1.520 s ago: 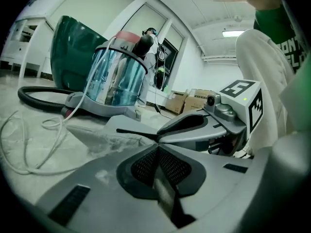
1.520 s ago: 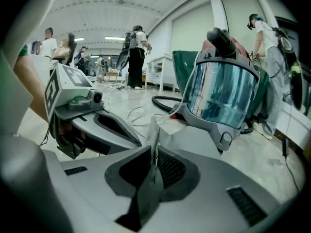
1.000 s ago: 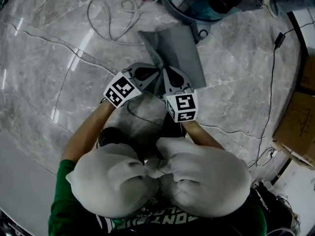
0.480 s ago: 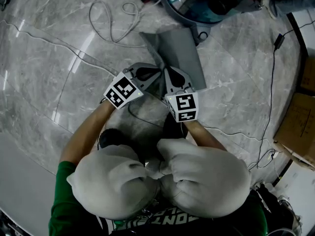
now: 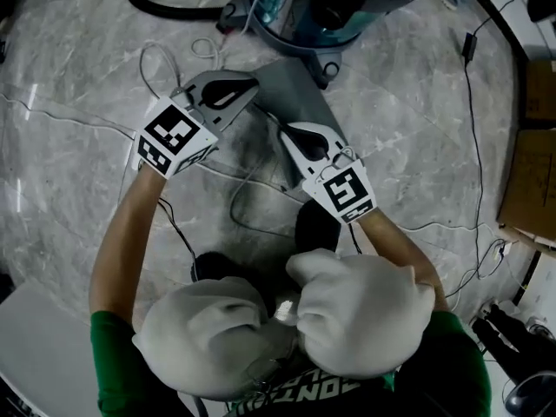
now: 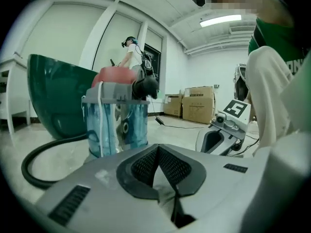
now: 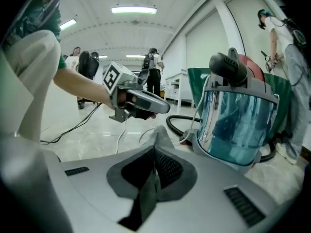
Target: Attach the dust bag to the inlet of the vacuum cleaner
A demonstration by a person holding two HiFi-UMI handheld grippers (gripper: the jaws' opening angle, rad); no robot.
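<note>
Both tools (image 5: 252, 87) (image 5: 283, 132) tight on dust bag (image 5: 301, 94)

Head cam sits up top and looks almost straight down at the marble floor (image 5: 69, 146), from a fair way off, with the vacuum cleaner (image 5: 321, 7) at the top centre of the frame. The other two ride low, right behind each tool's jaws, looking nearly level. The cam on the left tool (image 6: 156, 152) has the vacuum cleaner at left and the right tool (image 6: 212, 141) at right. The other cam flips that. All three share the vacuum cleaner.
</note>
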